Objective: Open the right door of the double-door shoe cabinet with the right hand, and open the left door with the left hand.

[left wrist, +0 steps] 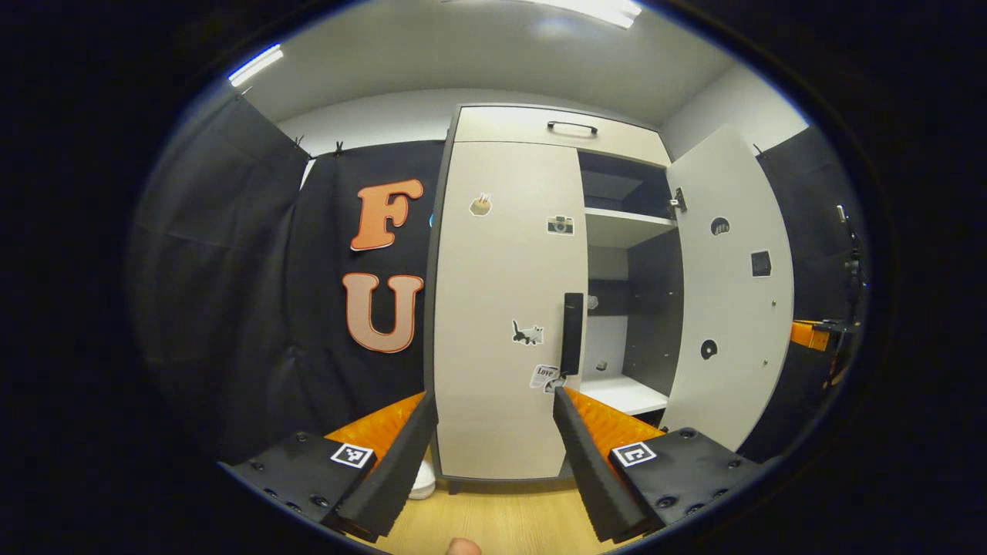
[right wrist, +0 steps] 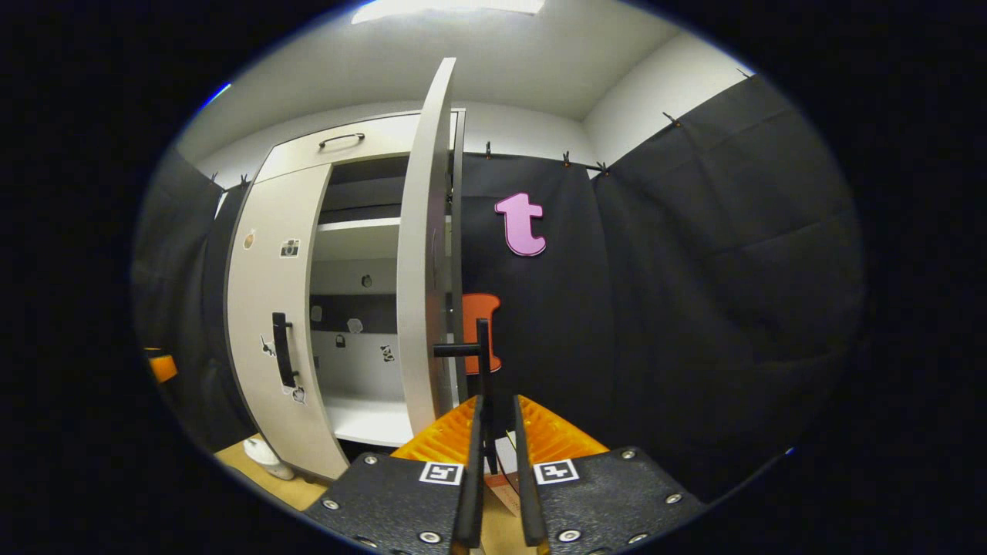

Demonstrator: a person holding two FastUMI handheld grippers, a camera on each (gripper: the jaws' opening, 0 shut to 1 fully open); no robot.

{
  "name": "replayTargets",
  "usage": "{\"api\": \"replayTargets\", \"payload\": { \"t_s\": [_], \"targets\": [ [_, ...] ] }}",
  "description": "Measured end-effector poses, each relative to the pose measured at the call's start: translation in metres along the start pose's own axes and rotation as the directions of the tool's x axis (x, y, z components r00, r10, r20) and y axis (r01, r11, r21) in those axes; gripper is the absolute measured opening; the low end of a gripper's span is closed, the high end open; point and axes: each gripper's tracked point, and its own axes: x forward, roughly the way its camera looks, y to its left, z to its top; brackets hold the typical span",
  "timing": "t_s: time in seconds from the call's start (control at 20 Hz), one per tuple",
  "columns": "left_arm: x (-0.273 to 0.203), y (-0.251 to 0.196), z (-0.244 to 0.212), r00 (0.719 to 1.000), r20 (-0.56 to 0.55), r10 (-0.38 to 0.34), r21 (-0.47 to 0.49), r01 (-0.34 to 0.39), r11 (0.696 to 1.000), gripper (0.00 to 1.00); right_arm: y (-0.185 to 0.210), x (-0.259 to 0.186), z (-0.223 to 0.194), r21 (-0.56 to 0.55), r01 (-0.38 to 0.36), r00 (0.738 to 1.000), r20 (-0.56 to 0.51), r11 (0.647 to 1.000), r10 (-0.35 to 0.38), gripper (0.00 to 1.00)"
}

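Right gripper (right wrist: 497, 416) fingers clamped on right door handle (right wrist: 480, 358), left gripper (left wrist: 493, 420) fingers apart, handle's lower end hidden.

The shoe cabinet (left wrist: 540, 293) is standing on the floor (left wrist: 501, 524) against the booth's back wall. Its left door (left wrist: 505, 308) is lying shut, its handle (left wrist: 571, 333) sitting at the inner edge. The right door (left wrist: 729, 285) is standing swung outward, baring shelves (left wrist: 624, 225) inside. A drawer front (left wrist: 559, 129) is running along the cabinet's top edge.
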Motion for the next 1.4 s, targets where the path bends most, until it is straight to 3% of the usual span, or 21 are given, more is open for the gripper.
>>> {"api": "replayTargets", "payload": {
  "t_s": [0.05,0.1,0.2,0.3,0.4,0.6,0.9,1.4],
  "targets": [
    [0.006,-0.009,0.001,1.000,0.005,-0.008,0.000,0.008,1.000,0.96,-0.008,-0.002,0.000,-0.007,0.026,1.000,0.001,1.000,-0.026,0.24],
    [0.014,-0.017,0.001,1.000,0.007,-0.016,0.001,0.016,1.000,0.97,-0.015,-0.004,0.001,-0.017,0.053,0.999,0.004,0.998,-0.052,0.43],
    [0.034,-0.032,0.001,1.000,0.006,-0.031,0.002,0.031,1.000,0.96,-0.023,-0.008,0.004,-0.015,0.087,0.996,0.015,0.996,-0.087,0.69],
    [0.053,-0.047,-0.001,0.999,0.002,-0.044,0.008,0.044,0.999,0.96,-0.027,-0.010,0.006,0.002,0.095,0.995,0.028,0.996,-0.095,0.85],
    [0.072,-0.055,-0.002,0.999,0.007,-0.047,0.015,0.047,0.999,0.98,-0.029,-0.010,0.007,0.006,0.099,0.994,0.040,0.995,-0.099,0.92],
    [0.109,-0.078,0.000,0.997,0.014,-0.076,0.034,0.075,0.997,0.96,-0.037,-0.012,0.003,-0.013,0.110,0.994,0.031,0.994,-0.109,0.92],
    [0.163,-0.093,0.003,0.998,0.027,-0.061,0.059,0.060,0.996,0.96,-0.042,-0.009,-0.002,-0.031,0.114,0.993,0.028,0.993,-0.113,0.92],
    [0.216,-0.084,-0.017,0.999,-0.033,-0.025,0.064,0.027,0.998,0.94,-0.041,-0.005,-0.003,-0.029,0.109,0.994,0.035,0.994,-0.108,0.92]
  ]
}}
